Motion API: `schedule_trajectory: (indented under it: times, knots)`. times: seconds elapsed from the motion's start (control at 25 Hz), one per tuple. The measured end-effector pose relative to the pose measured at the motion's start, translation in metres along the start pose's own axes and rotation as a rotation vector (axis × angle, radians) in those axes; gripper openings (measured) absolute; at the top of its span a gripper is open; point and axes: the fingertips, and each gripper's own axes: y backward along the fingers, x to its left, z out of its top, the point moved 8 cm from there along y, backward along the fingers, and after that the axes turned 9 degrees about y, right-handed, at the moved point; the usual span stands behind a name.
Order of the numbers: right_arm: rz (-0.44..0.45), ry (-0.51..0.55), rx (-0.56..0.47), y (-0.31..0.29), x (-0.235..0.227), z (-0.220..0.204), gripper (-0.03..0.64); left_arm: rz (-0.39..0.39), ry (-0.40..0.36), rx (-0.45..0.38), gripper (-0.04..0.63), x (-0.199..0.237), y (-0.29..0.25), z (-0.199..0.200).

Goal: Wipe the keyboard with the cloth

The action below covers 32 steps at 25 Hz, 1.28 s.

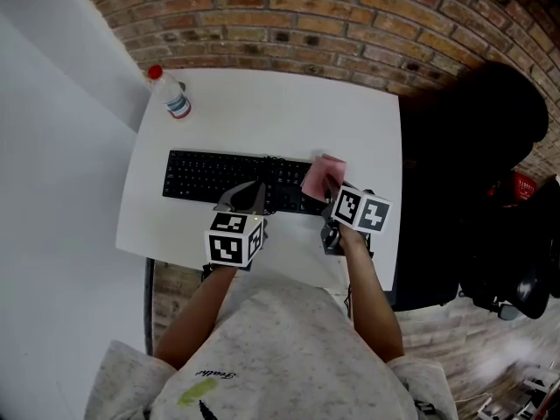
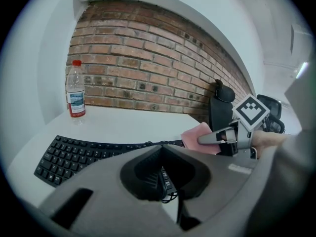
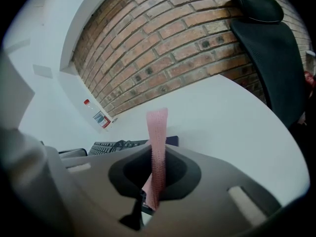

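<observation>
A black keyboard (image 1: pixel 219 177) lies across the middle of the white table (image 1: pixel 262 103). My right gripper (image 1: pixel 330 189) is shut on a pink cloth (image 1: pixel 320 176), held on edge over the keyboard's right end. In the right gripper view the cloth (image 3: pixel 157 127) rises upright from between the closed jaws. My left gripper (image 1: pixel 248 194) is shut with nothing in it, its tips over the keyboard's front edge near the middle. The left gripper view shows the keyboard (image 2: pixel 69 154) under its jaws and the cloth (image 2: pixel 196 135) in the right gripper (image 2: pixel 216 138) to the right.
A plastic water bottle with a red cap (image 1: pixel 171 93) stands at the table's far left corner. A brick wall (image 1: pixel 350 16) runs behind the table. A black office chair (image 1: pixel 477 147) stands close to the table's right edge.
</observation>
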Motion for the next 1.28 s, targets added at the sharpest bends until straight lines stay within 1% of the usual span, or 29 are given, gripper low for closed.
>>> schedule_trajectory:
  times: [0.28, 0.52, 0.72, 0.84, 0.96, 1.12, 1.28]
  knots:
    - [-0.016, -0.02, -0.009, 0.011, -0.015, -0.001, 0.021, 0.008, 0.012, 0.006, -0.005, -0.003, 0.0, -0.002]
    - [0.007, 0.0, -0.052, 0.023, 0.002, 0.011, 0.021, 0.021, 0.031, 0.02, -0.005, 0.009, 0.01, -0.006]
    - [0.049, 0.034, -0.113, 0.03, 0.042, 0.028, 0.021, 0.027, 0.052, 0.012, -0.005, 0.03, 0.026, -0.006]
    - [0.084, 0.057, -0.133, 0.026, 0.071, 0.035, 0.021, 0.031, 0.057, 0.006, -0.005, 0.046, 0.036, -0.003]
    - [0.118, 0.073, -0.134, 0.018, 0.101, 0.035, 0.021, 0.038, 0.063, 0.007, -0.005, 0.064, 0.048, -0.003]
    - [0.185, 0.088, -0.134, 0.004, 0.141, 0.029, 0.021, 0.046, 0.079, 0.004, -0.005, 0.091, 0.063, -0.003]
    - [0.223, 0.121, -0.102, -0.014, 0.179, 0.017, 0.021, 0.053, 0.098, -0.01, -0.005, 0.116, 0.077, -0.005]
